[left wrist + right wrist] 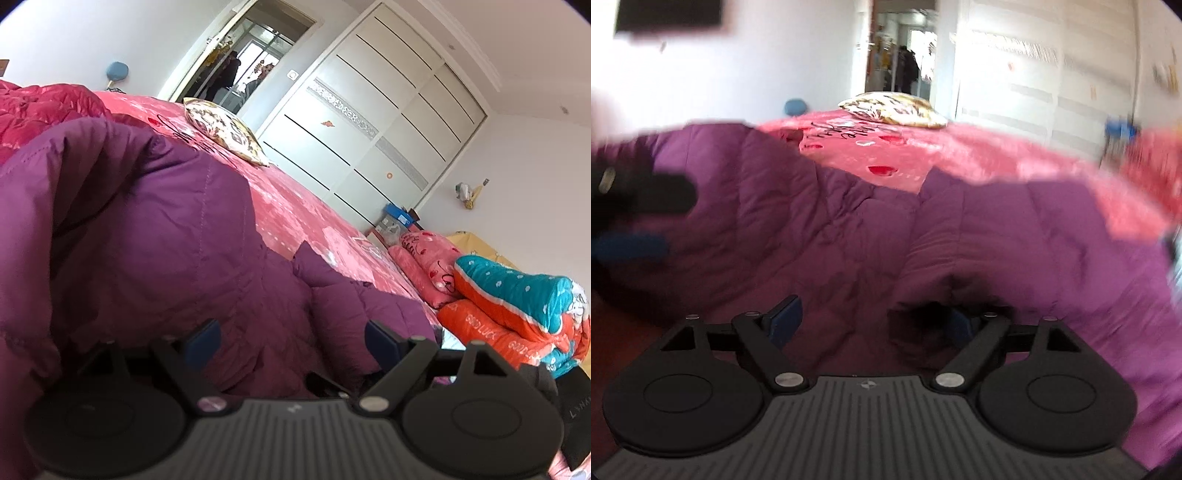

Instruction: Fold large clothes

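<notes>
A large purple quilted jacket (155, 229) lies rumpled on the pink bed cover (295, 206). My left gripper (293, 343) is open just above it, and puffy purple cloth fills the wide gap between its blue pads without being pinched. In the right wrist view the same jacket (1015, 236) spreads across the foreground. My right gripper (873, 321) is open low over it, with a fold of cloth hiding part of the right pad (960, 325). The left gripper (646, 221) shows blurred at that view's left edge, over the jacket.
A patterned pillow (225, 133) lies further back on the bed, and a red padded garment (40, 107) is bunched at the far left. Folded quilts (517, 302) are stacked to the right. A white wardrobe (376, 122) and an open doorway (251, 59) stand behind.
</notes>
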